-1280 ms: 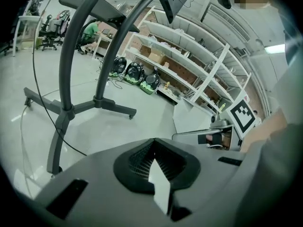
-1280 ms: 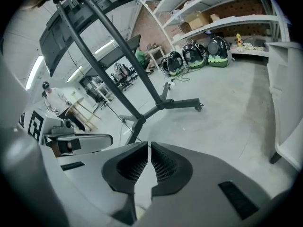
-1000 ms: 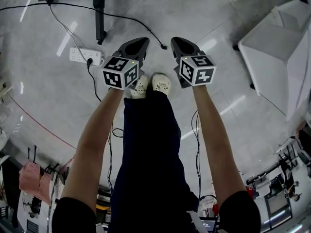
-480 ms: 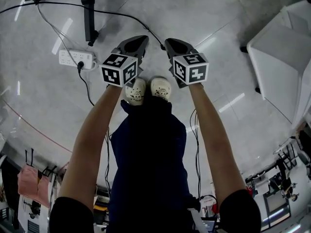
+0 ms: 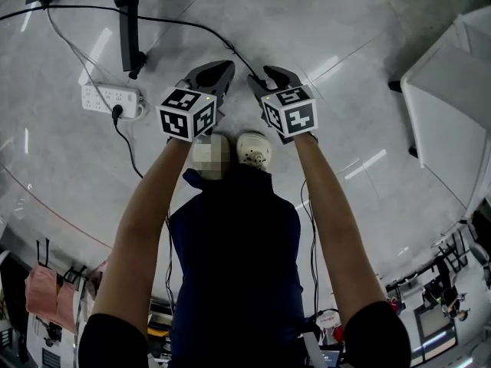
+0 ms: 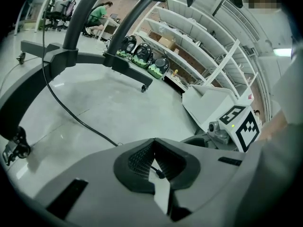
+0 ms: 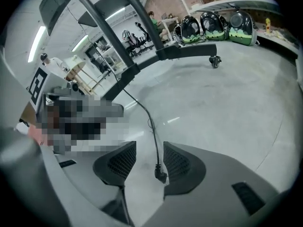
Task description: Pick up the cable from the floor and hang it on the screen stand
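Down on the left of the grey floor [image 5: 61,167] lies a white power strip [image 5: 107,96] with a black plug in it. Just past it is a black leg of the stand [image 5: 127,21].

Next comes the left gripper [image 6: 153,145]. It points down at the floor. Its jaws are closed, tips together. I can see nothing held in them.

Between the two grippers, near the person, one white shoe [image 5: 253,150] shows.

Then comes the black cable [image 7: 155,143]. It lies on the floor. It runs from far on the left, past the stand, and ends right in front of the two grippers.

After that is the right gripper [image 7: 149,150], just beside the left one and also pointing down. Its jaws have just been opening and now stand wide apart. The plug end of the cable sits between them, close to the pad on the right side of the right gripper view. The pads do not squeeze it.

Far on the right stands a big white thing [image 5: 453,83], well apart from the cable.
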